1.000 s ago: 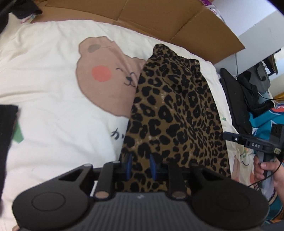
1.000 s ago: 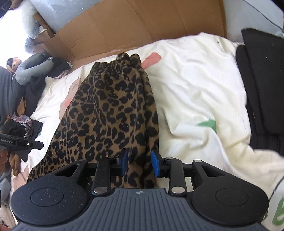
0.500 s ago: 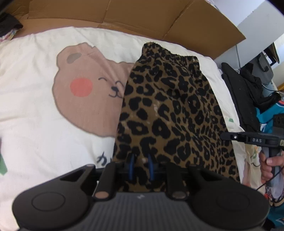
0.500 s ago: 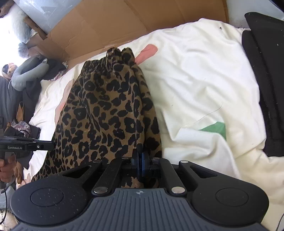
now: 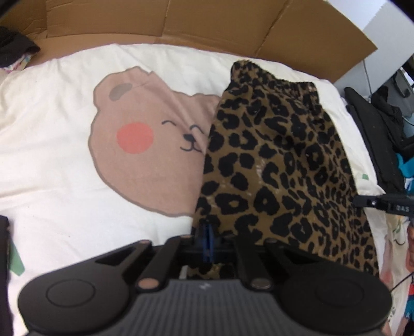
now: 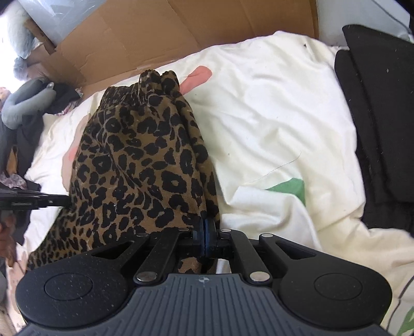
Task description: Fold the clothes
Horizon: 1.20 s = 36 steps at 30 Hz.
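A brown leopard-print garment with black spots and a gathered elastic waistband (image 5: 279,165) is lying lengthwise on a bed covered by a cream sheet printed with a tan bear face with a pink cheek (image 5: 64,124). The waistband is pointing toward the flattened brown cardboard (image 5: 207,23) standing at the far edge of the bed, and the garment's left side is overlapping the bear print.

The left claw (image 5: 208,241) is sitting at the near left corner of the garment; its blue pads have just been closing, and they are now pinching the fabric edge with almost no gap between them. In the right wrist view, the right claw (image 6: 207,239) is sitting at the near right corner of the same garment (image 6: 145,168), its blue pads pressed fully together on a fold of the leopard fabric.

To the right of the garment, folded black cloth (image 6: 383,124) is lying stacked on the sheet, well apart from the leopard fabric, and a green printed patch (image 6: 289,187) is showing on a crease of the sheet between them. A grey stuffed shape (image 6: 26,103) is resting at the far left beside the bed.
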### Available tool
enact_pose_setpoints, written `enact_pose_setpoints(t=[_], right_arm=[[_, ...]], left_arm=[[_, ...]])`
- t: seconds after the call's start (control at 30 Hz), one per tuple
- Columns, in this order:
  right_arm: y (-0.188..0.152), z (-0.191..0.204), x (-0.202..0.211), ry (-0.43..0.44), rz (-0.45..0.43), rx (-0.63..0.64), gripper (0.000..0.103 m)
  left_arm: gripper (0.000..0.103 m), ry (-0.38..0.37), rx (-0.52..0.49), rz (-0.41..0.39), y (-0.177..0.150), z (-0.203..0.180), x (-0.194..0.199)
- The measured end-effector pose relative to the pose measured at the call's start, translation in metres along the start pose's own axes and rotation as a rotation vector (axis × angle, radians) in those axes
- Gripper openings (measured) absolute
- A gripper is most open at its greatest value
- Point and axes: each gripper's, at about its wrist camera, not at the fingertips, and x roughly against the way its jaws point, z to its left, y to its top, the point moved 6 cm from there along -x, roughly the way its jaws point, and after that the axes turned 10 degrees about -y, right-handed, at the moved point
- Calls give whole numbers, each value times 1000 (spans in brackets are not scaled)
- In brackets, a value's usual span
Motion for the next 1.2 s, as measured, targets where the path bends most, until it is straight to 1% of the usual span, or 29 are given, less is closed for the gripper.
enact_pose_setpoints(t=[0.07,0.13,0.27,0.4,0.47,0.53,0.57,0.63,0.77,0.83,0.9,0.97,1.0,1.1,1.2], right_arm=[[-1,1,0,-10,0,4,0],[-1,2,0,-19,1,7,0],[0,3,2,-34,7,2,0],[6,6,19,-57,-58,35,0],[9,9,30,-43,-103,48,1],[12,16,41,4,-155,58,2],[13,20,43,29,-166,68,2],[11,30,40,54,-156,96,3],[2,46,24,66,-112,141,3],[-3,55,17,62,-101,171,7],[-6,65,10,50,-97,207,20],[-9,72,7,47,-105,241,26],[-9,75,4,41,-109,259,31],[-9,77,-4,0,-121,308,32],[-9,70,-7,-20,-123,324,30]], left_arm=[[4,-27,-9,-12,1,-7,5],[4,-56,-41,-18,3,-19,7],[4,-95,-119,1,3,-45,-2],[5,-153,-132,32,-6,-60,-20],[9,-163,-146,39,-9,-66,-24],[15,-171,-160,42,-11,-70,-28],[17,-175,-167,43,-11,-73,-29],[18,-173,-176,50,-12,-74,-34],[19,-154,-187,55,-13,-74,-49],[19,-153,-185,49,-12,-73,-54],[21,-155,-186,38,-10,-73,-58],[21,-154,-192,29,-7,-74,-62],[21,-150,-199,26,-5,-76,-62],[21,-140,-220,21,-2,-78,-63],[17,-129,-223,19,0,-74,-60]])
